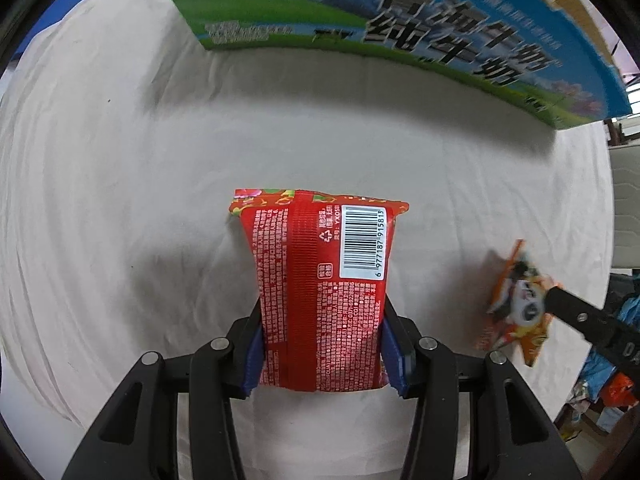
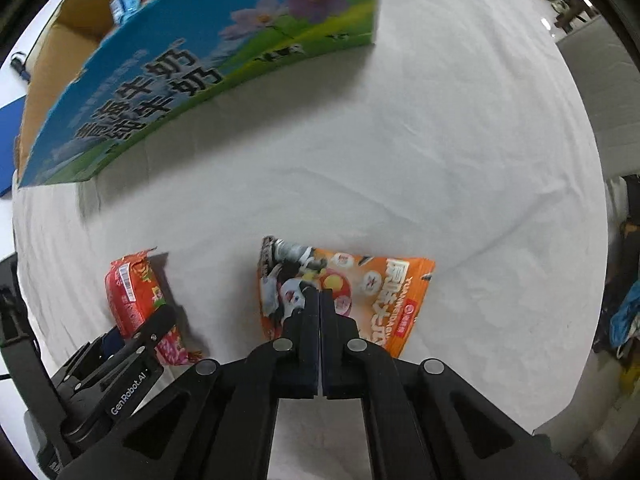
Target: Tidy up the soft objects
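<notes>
L tongs (image 1: 322,344): clamped on red snack pack (image 1: 320,280), barcode side up, over white-clothed surface (image 1: 120,160).
R tongs (image 2: 320,300): pressed together, pinching orange panda pack (image 2: 360,300) at its near edge.
Packs: side by side, apart.
Milk carton box (image 2: 180,80): open, beyond both packs.

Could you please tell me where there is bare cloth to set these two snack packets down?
The widest bare cloth lies between the milk carton box and the packets, running out to the right of the orange packet. A narrower strip separates it from the red packet. Close under the box's overhanging flap it is cramped.
</notes>
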